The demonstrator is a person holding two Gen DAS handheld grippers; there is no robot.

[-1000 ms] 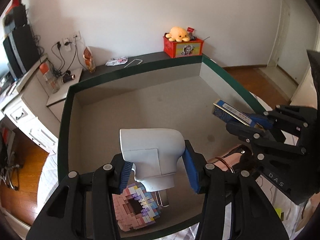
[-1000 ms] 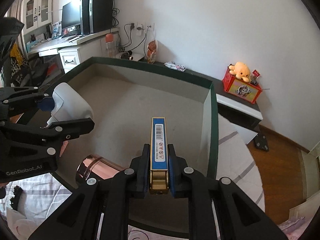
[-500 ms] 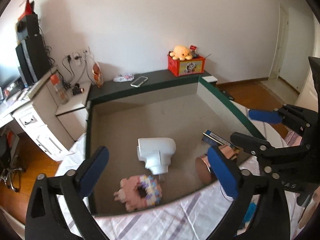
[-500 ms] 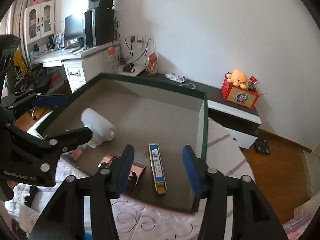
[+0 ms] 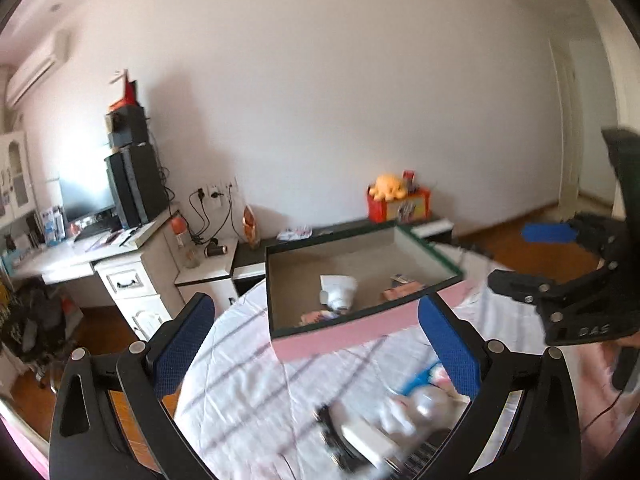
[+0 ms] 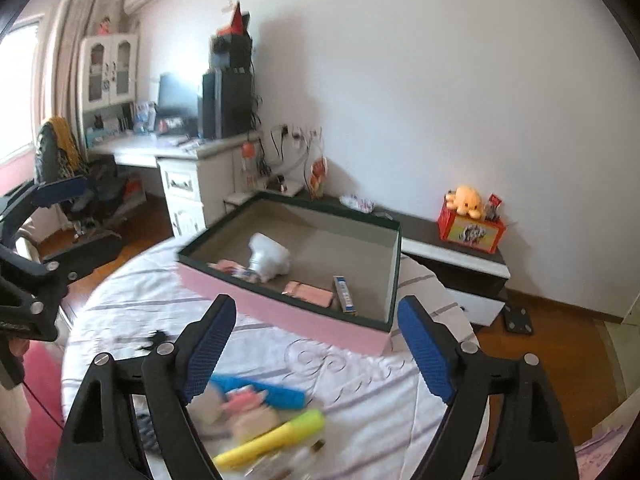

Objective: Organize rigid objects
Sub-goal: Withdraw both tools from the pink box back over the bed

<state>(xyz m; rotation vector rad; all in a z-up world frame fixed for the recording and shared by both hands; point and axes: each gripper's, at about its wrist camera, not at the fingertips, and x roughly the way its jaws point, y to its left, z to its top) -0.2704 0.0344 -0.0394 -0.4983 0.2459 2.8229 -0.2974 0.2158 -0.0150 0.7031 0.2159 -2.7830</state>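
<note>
Now, through the left wrist view, your left gripper stands wide and empty, the white part lying inside the pink box. Through the right wrist view, your right gripper is opening, nothing between, over loose items like the yellow marker, probably next.

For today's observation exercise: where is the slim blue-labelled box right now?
In the right wrist view, the blue-labelled box lies inside the pink storage box, near its right front corner, beside the rose-gold item.
</note>
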